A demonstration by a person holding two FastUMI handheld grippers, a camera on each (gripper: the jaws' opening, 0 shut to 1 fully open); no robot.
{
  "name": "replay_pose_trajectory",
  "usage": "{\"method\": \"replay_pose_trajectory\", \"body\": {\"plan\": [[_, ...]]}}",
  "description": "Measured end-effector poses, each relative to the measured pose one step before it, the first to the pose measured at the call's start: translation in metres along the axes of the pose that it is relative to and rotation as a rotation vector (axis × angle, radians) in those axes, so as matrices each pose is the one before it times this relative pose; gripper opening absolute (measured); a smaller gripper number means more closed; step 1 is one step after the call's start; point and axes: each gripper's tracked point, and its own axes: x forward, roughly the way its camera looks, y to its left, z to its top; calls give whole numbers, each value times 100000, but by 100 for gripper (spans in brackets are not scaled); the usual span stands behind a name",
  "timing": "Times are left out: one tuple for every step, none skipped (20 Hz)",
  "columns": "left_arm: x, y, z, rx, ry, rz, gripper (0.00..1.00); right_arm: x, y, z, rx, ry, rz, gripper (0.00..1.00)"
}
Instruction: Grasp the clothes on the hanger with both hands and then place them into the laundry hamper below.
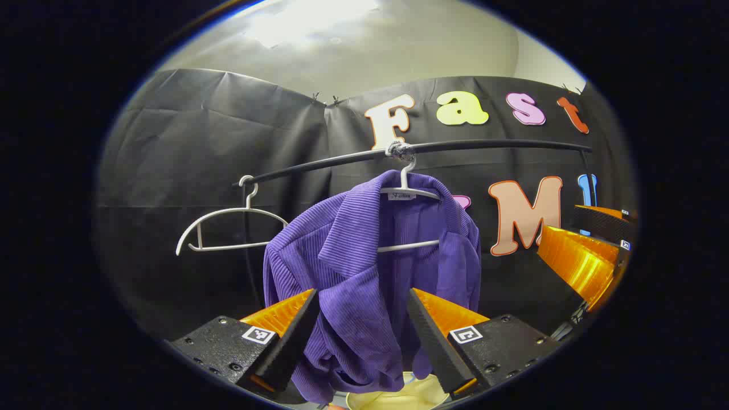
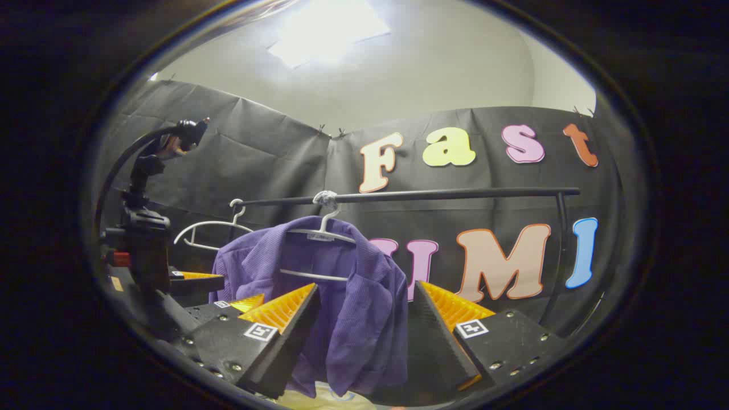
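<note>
Jacket (image 1: 364, 273) hangs ungripped between both wide-open grippers (image 1: 363, 319) (image 2: 364, 319); tugging might drag hanger (image 1: 405, 191) off rail (image 1: 484, 146).

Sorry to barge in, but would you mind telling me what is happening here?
A person is holding two grippers up to a purple jacket on a white hanger on a black rail. The left gripper and right gripper are both open, with the jacket between their fingers, not yet grasped. An empty hanger hangs beside it.
</note>
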Motion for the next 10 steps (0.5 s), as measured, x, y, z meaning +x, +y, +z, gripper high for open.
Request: {"method": "replay_pose_trajectory", "body": {"plan": [[-4, 8, -88, -18, 182, -270, 92, 52, -57, -46, -70, 91, -357, 98], [144, -81, -55, 56, 286, -149, 92, 94, -23, -104, -96, 225, -214, 98], [65, -33, -102, 142, 319, -150, 92, 69, -16, -9, -122, 312, -194, 98], [102, -11, -63, 179, 446, 21, 92, 117, 100, -180, -97, 457, -120, 98], [15, 24, -158, 128, 424, -47, 92, 25, 5, -61, -75, 374, -170, 98], [2, 18, -126, -29, 502, 48, 93, 46, -54, -117, -35, 153, -78, 98], [133, -15, -98, -141, 418, -6, 92, 111, -128, 51, 1, 191, -191, 98], [86, -60, -107, -81, 537, 22, 93, 237, -212, -342, 65, 36, -164, 98], [-78, 118, -211, -57, 320, 166, 93, 79, -32, -73, 143, 151, -205, 98], [123, 96, -24, -130, 250, 180, 92, -13, -46, 18, 119, 60, -155, 98]]}}
